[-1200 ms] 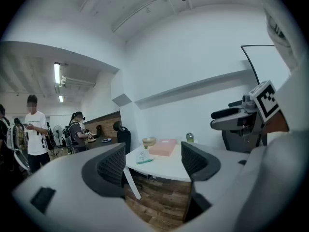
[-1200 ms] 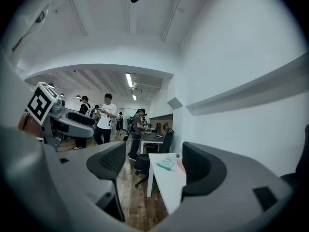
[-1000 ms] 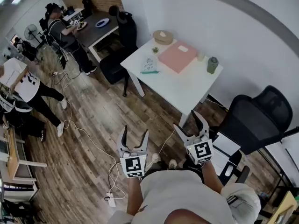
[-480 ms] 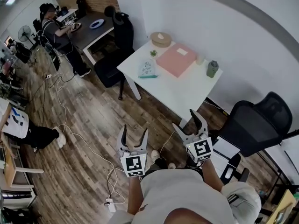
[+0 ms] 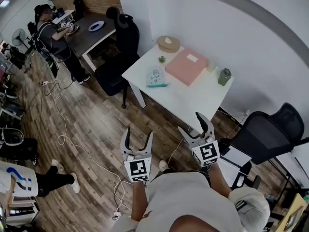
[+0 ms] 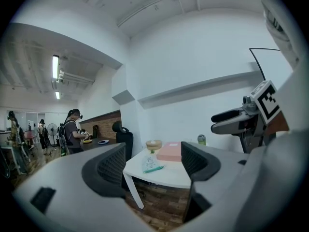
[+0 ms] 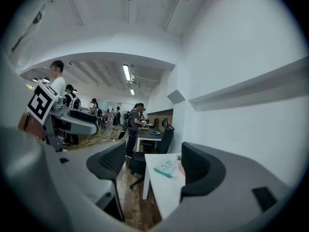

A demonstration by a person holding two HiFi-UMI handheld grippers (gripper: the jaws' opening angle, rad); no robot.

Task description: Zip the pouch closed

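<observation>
Pouch (image 5: 155, 76) lies on white counter (image 5: 193, 98), upper centre of frame, by the counter's left edge. It's pale with print and has a teal strip along its lower side. Can't tell if the zip is open, or what's inside.

Left gripper (image 5: 138, 134): jaws wide, nothing between them. Right gripper (image 5: 191, 122): also wide and empty. Both are low in frame, well apart from the counter. Both gripper views look through the jaw gap at the counter far off.

Also on the counter:
- pink box (image 5: 186, 65) just right of the pouch, lid on, white label on top
- round tan bowl (image 5: 168, 43) at the top corner, pale item in it, can't tell what
- small plant (image 5: 161, 59) between bowl and pouch
- green cup (image 5: 223, 76) at the right edge, lidded

Black chair (image 5: 113, 74) is left of the counter, mesh chair (image 5: 270, 132) at right of frame. Dark counter (image 5: 91, 33) at upper left carries a blue plate (image 5: 95, 26), with a person (image 5: 48, 30) at it. Cables (image 5: 63, 134) run over the floor.

Changes vs 0.5 s ago:
- both grippers have the same spread and nearly the same spot in frame
- the white counter has slid slightly right and down in frame, and the items on it keep their layout
- second person (image 5: 48, 181) was at the mid-left edge and is now in the lower-left corner
</observation>
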